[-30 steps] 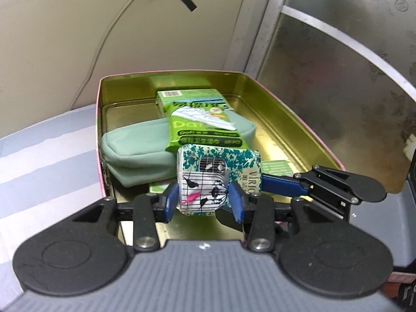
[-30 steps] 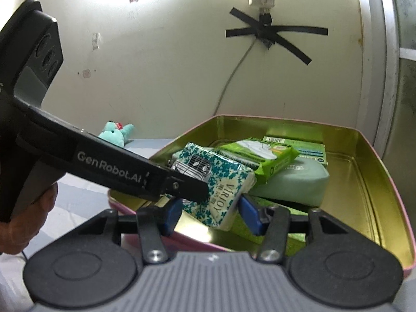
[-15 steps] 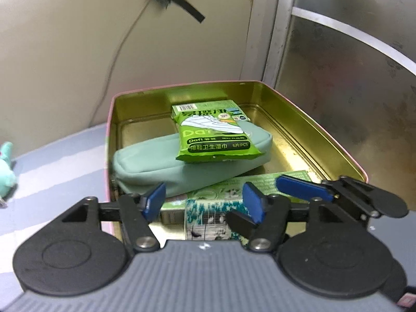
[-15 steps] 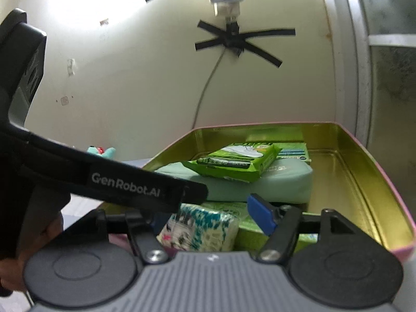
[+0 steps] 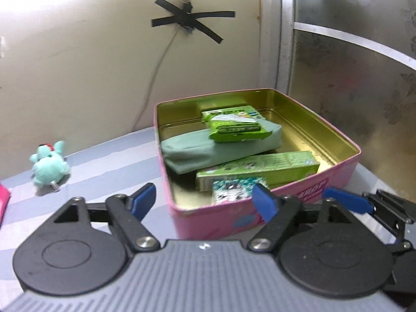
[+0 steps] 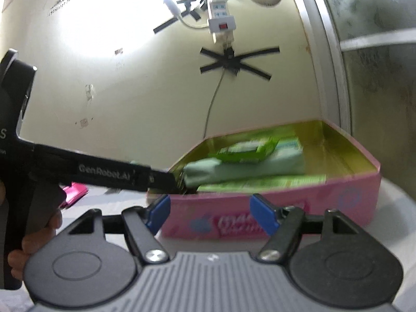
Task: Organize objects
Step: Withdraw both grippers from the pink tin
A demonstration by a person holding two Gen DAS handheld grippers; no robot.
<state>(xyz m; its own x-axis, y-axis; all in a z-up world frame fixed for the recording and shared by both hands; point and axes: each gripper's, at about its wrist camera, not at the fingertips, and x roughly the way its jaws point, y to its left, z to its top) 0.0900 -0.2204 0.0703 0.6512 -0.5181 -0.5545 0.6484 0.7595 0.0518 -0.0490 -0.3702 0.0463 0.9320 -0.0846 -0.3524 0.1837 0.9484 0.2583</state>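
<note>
Since the tissue pack [image 5: 238,189] lies in the tin [image 5: 338,179] beside the green box [image 5: 260,169], both grippers have just been opening. Left gripper [image 5: 205,201] and right gripper [image 6: 210,214] are empty, outside the tin.

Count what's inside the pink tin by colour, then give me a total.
Inside the pink tin:
Bright green: 2, the wipes packet and the long box
Pale green: 1, the pouch
Teal and white patterned: 1, the tissue pack
Total: 4

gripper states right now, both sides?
Left gripper: open, empty, jaws just opened; the teal-patterned tissue pack lies in the pink tin box.
Right gripper: open, empty, jaws just opened.
</note>
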